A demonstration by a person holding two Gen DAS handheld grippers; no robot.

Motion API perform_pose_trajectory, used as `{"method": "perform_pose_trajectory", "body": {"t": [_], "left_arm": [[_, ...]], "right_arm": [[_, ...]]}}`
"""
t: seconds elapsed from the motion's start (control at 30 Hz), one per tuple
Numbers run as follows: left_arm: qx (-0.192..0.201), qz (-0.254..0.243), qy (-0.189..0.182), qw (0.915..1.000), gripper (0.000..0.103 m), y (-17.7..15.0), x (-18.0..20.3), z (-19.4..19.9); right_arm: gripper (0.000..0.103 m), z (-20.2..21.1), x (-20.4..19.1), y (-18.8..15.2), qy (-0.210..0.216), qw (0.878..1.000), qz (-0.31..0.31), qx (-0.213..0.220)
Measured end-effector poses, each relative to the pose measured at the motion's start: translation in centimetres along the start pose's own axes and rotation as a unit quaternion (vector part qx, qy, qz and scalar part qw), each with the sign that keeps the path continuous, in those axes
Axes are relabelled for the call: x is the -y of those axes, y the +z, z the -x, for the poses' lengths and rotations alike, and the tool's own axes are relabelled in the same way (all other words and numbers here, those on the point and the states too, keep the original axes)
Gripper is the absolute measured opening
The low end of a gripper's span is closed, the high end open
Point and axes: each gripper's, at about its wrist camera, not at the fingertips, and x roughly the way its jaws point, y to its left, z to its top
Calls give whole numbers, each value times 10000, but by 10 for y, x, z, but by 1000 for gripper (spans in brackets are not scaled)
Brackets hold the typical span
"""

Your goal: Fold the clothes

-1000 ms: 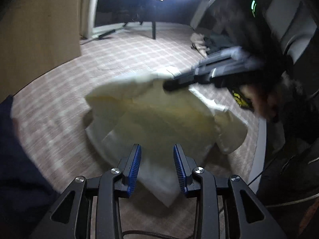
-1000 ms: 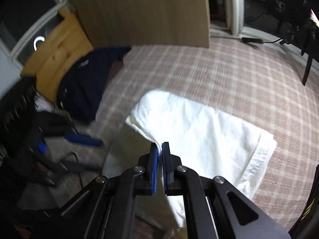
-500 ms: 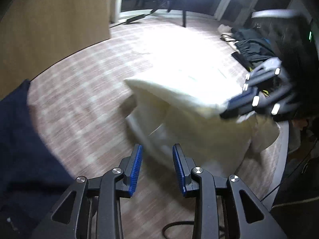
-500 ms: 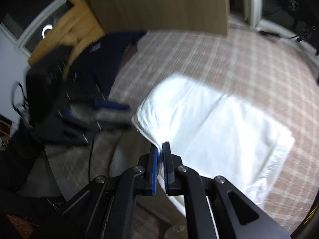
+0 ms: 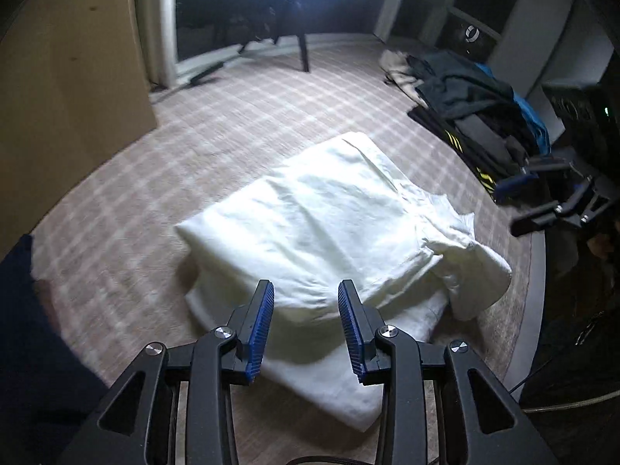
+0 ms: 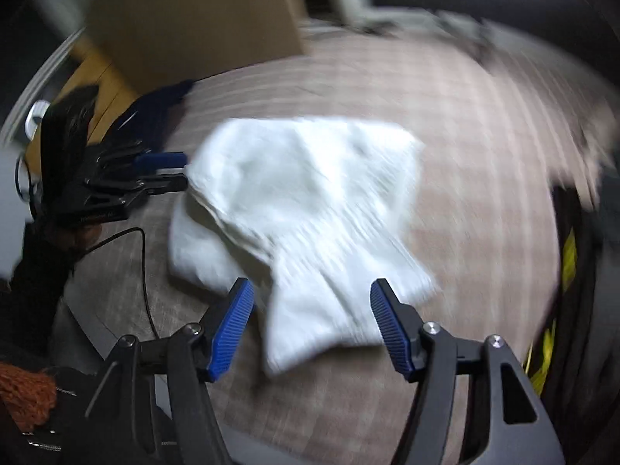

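A white garment (image 5: pixel 333 228) lies folded over on the checked surface (image 5: pixel 240 124), with a sleeve sticking out at its right end. My left gripper (image 5: pixel 306 325) hovers over its near edge, open by a moderate gap with nothing pinched between the blue pads. In the blurred right wrist view, the same garment (image 6: pixel 310 201) lies below my right gripper (image 6: pixel 312 325), whose jaws are opening wide. Cloth shows between the fingers but the pads do not touch it. Each gripper shows in the other's view: the right gripper (image 5: pixel 542 201) off the garment's right end, the left gripper (image 6: pixel 162 170) at its left edge.
A pile of dark clothes (image 5: pixel 472 112) sits at the back right. A navy garment (image 5: pixel 23 329) lies at the left edge, beside a brown panel (image 5: pixel 58 77). The surface ends in a curved grey rim (image 5: pixel 536 271). A black cable (image 6: pixel 143 255) runs near it.
My right gripper, shut on the garment's edge before, has let it go, opened and drawn back. The white garment has dropped into a flat fold.
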Motion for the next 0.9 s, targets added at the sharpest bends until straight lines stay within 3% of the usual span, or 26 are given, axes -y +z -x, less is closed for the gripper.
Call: {"method": "perform_pose_trajectory", "body": {"t": [0.07, 0.23, 0.3, 0.33, 0.4, 0.6, 0.67, 0.77, 0.83, 0.9], "left_arm": [[-113, -46, 19, 9999, 33, 0, 3, -6], [-258, -72, 64, 9996, 33, -3, 3, -8], [-187, -81, 17, 9998, 33, -1, 4, -2], [-132, -86, -19, 9999, 33, 0, 4, 2], [-73, -122, -71, 9999, 36, 4, 3, 2], [-574, -128, -90, 9982, 37, -5, 0, -34], [-592, -165, -108, 9981, 38, -8, 2, -35], [-586, -170, -107, 9981, 38, -9, 1, -28], [-504, -145, -40, 9986, 37, -7, 0, -18], [-388, -145, 20, 9991, 37, -5, 2, -6]], "right_arm": [[62, -7, 2, -15, 72, 9997, -203, -121], [62, -44, -29, -22, 210, 9991, 1, -380], [59, -52, -35, -19, -37, 9994, 149, -317], [52, -55, -36, -24, -189, 9991, 212, -304], [4, -61, -34, -26, -425, 9980, 315, -357], [4, -30, -43, -27, -1253, 9859, 1075, -266], [4, -34, -34, -30, -1286, 9856, 1003, -450], [5, -59, -32, -42, -1106, 9819, 1068, -1106], [8, -49, -35, -40, -638, 9869, 971, -1118], [16, -26, -28, -28, -293, 9938, 721, -799]]}}
